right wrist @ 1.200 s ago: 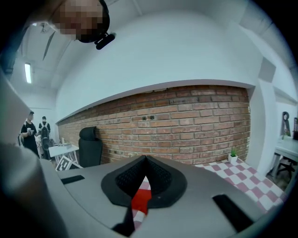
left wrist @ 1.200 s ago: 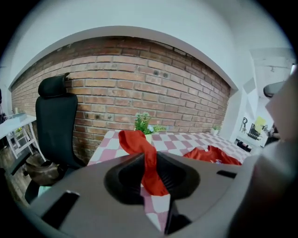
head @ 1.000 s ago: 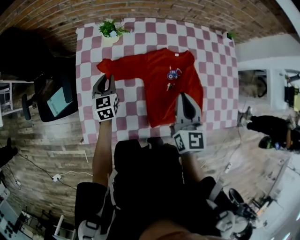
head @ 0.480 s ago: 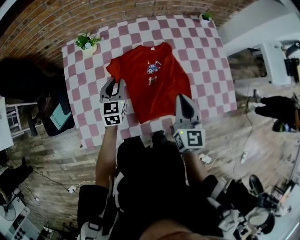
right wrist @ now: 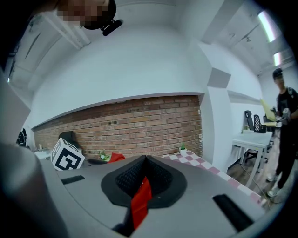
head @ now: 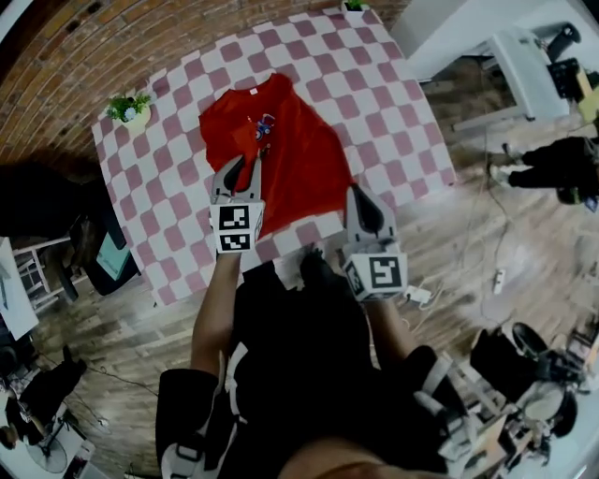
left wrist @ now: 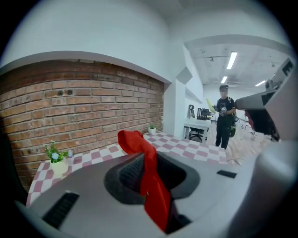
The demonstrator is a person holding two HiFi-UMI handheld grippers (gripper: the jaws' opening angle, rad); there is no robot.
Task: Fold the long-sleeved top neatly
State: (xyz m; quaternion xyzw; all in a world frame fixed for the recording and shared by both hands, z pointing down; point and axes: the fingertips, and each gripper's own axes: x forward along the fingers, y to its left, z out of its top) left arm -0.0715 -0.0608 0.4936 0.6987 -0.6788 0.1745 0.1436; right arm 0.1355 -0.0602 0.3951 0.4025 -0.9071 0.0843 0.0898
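The red long-sleeved top lies on the red-and-white checked table, its collar at the far end. My left gripper is over the top's left side. In the left gripper view a bunched red fold hangs pinched between the jaws. My right gripper is at the top's near right corner. A thin strip of red cloth is clamped between its shut jaws in the right gripper view. The sleeves are not spread out in the head view.
A potted plant stands at the table's far left corner, a smaller one at the far right. A brick wall runs behind the table. A white desk and a person are off to the right. Cables lie on the wooden floor.
The left sleeve, spread out to the left a second ago, has been drawn in over the body by my left gripper. Both grippers moved sideways with cloth held. The head view swung.
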